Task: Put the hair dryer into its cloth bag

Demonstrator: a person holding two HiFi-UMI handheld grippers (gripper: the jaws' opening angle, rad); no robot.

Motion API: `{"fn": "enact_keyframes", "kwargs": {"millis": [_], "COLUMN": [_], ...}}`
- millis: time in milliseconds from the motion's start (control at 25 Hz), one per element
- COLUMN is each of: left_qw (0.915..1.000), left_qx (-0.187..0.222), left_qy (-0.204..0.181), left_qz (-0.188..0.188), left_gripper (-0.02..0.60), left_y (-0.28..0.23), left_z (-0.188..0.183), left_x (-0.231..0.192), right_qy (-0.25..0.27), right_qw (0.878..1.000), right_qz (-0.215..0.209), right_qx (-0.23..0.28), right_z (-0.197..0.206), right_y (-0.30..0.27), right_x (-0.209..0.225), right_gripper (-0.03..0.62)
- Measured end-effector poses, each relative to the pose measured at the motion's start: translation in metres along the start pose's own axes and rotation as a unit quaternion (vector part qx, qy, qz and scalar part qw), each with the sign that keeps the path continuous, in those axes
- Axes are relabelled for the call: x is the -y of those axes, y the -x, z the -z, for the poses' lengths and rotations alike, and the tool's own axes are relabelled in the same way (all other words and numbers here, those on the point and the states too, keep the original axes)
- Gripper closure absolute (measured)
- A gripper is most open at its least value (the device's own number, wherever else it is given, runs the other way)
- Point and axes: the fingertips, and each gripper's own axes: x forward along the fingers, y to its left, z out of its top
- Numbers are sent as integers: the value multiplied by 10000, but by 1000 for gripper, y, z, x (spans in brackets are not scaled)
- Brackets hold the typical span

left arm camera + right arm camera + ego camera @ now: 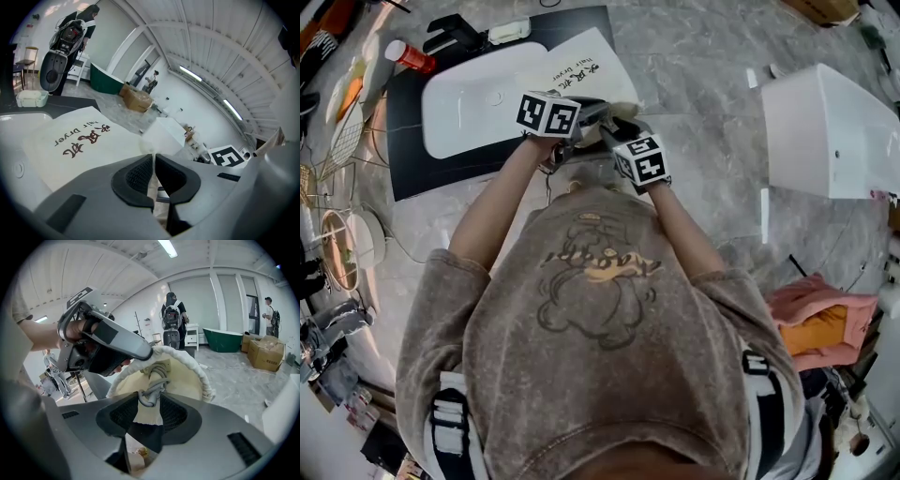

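A person bent over a grey marble table [703, 84] with a two-jaw tool in each hand, working at the mouth of an off-white cloth bag [586, 61]. The bag lay flat across a white basin [469, 108] set on a black mat [408, 141], at the far side of the table just ahead of the person. Its near end was lifted towards the two tools.

The flat upper face of the bag carried reddish-brown brush characters [86, 139] with the words "hair Dryer" beside them. Its mouth was edged by a thick, gathered white rim [204, 373], pulled into an open arch. The lining inside showed pale cream.

The left gripper [153, 159] had its jaws pressed almost together, pinching a thin fold of the bag's cloth at that rim. Seen from the right gripper view, it held the left side of the arch up.

The right gripper [149, 401] faced straight into the opening. Its jaws stood partly apart and clamped on a bundled grey cord [151, 385], which touched both ribbed pads at their tips and sat just inside the bag's mouth. Only this looped cord could be made out; the dryer's body could not be seen in any view.

A large white box [825, 131] stood well apart at the right of the table.
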Motion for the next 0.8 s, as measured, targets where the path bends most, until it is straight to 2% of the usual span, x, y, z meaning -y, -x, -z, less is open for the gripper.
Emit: {"fn": "enact_keyframes", "kwargs": {"millis": [560, 800], "left_qw": [9999, 9998], "left_qx": [17, 47], "left_qy": [107, 179], "left_qz": [72, 95], "left_gripper": [545, 545], "left_y": [7, 10], "left_z": [4, 5], "left_x": [3, 4], "right_qy": [7, -35], "right_qw": [9999, 10000], "right_qz": [58, 34], "right_qx": [-134, -45], "right_z": [-1, 0], "right_y": [-32, -35], "right_x": [9, 9], "right_gripper": [445, 437]}}
